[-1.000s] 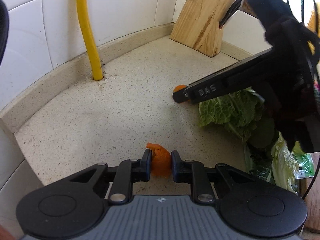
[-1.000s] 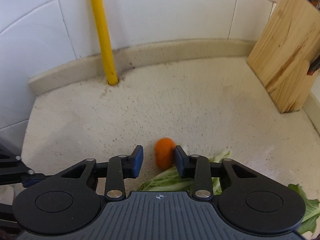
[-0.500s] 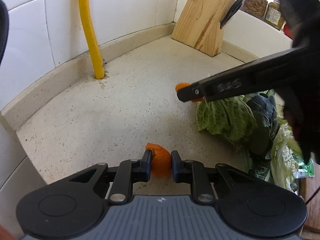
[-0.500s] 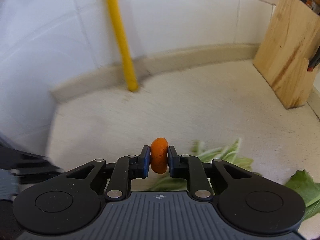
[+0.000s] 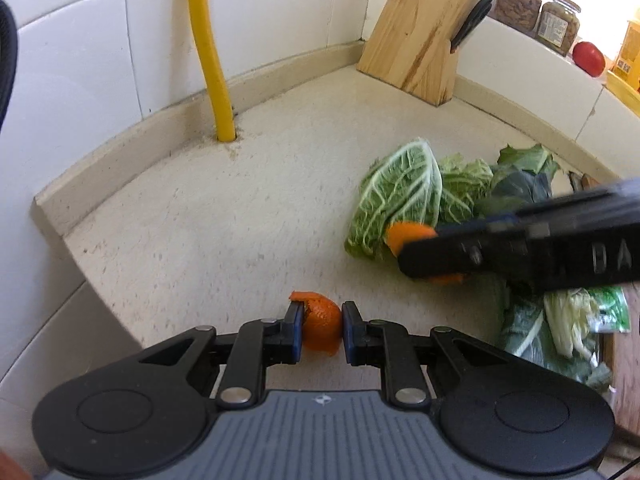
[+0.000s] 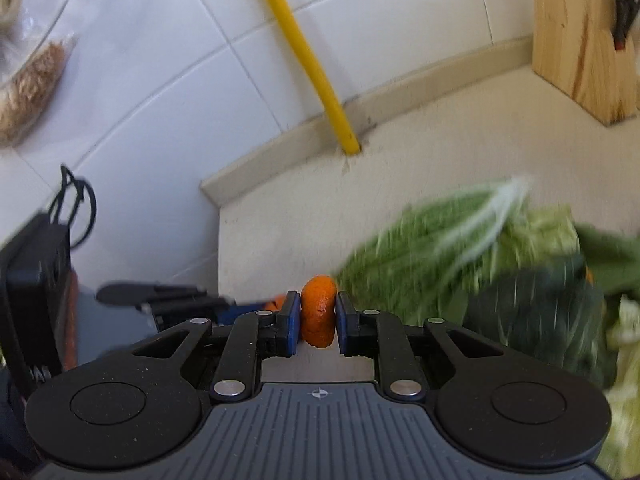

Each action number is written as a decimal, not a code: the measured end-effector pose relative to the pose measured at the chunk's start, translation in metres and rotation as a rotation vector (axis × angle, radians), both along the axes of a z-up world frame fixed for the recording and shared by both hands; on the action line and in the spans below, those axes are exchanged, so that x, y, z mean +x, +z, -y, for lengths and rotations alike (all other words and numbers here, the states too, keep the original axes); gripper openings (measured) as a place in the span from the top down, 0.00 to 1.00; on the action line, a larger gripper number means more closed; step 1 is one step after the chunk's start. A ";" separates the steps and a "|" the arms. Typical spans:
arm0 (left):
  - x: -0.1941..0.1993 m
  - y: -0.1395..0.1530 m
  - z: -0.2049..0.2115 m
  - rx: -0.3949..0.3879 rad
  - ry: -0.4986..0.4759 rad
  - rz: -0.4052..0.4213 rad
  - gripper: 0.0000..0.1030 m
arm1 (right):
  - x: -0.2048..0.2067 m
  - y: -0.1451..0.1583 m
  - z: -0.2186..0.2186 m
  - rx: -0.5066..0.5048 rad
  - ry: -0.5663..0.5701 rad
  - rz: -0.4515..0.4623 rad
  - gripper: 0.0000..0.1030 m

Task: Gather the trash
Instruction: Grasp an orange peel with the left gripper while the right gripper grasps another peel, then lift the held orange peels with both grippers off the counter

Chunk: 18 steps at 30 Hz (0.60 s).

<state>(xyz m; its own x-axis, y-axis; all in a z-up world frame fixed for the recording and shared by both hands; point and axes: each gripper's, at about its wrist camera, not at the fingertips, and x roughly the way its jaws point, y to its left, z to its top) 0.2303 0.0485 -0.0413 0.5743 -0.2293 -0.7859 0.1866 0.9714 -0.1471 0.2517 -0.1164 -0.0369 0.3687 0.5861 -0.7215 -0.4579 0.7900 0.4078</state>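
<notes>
R gripper [image 6: 318,322] has just clamped its orange peel piece [image 6: 318,316] and lifted it off the counter [image 5: 248,216], now carried above the cabbage leaves [image 5: 400,196] at right. L gripper [image 5: 322,332] still pinches the other peel scrap [image 5: 320,328], near edge. Both hands loaded w/ trash, so next is prob. the bin, not in view.

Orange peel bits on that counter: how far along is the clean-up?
Both peel pieces are picked up. The left gripper is shut on a torn orange peel; the right gripper is shut on a rounder orange peel piece. Cabbage leaves lie on the counter. No bin shows, so dropping the peels remains.
</notes>
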 end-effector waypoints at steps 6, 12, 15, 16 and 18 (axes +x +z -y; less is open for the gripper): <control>-0.006 -0.002 0.009 0.052 -0.005 0.038 0.78 | -0.013 -0.016 0.000 -0.072 -0.015 -0.019 0.74; -0.008 -0.004 0.011 0.095 0.011 0.075 0.65 | -0.019 -0.024 -0.007 -0.103 0.000 0.011 0.72; -0.009 -0.004 0.012 0.098 0.015 0.087 0.67 | -0.022 -0.030 -0.007 -0.112 -0.006 0.016 0.70; -0.009 -0.004 0.012 0.096 0.016 0.087 0.68 | -0.023 -0.031 -0.005 -0.104 -0.010 0.011 0.70; -0.010 -0.003 0.014 0.089 0.010 0.086 0.78 | -0.026 -0.034 -0.002 -0.077 -0.014 0.015 0.67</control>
<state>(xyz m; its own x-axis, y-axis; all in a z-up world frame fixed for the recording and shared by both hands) 0.2199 0.0347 -0.0443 0.6422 -0.1545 -0.7508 0.1847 0.9818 -0.0441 0.2253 -0.1144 -0.0706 0.3881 0.5238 -0.7583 -0.4522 0.8252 0.3386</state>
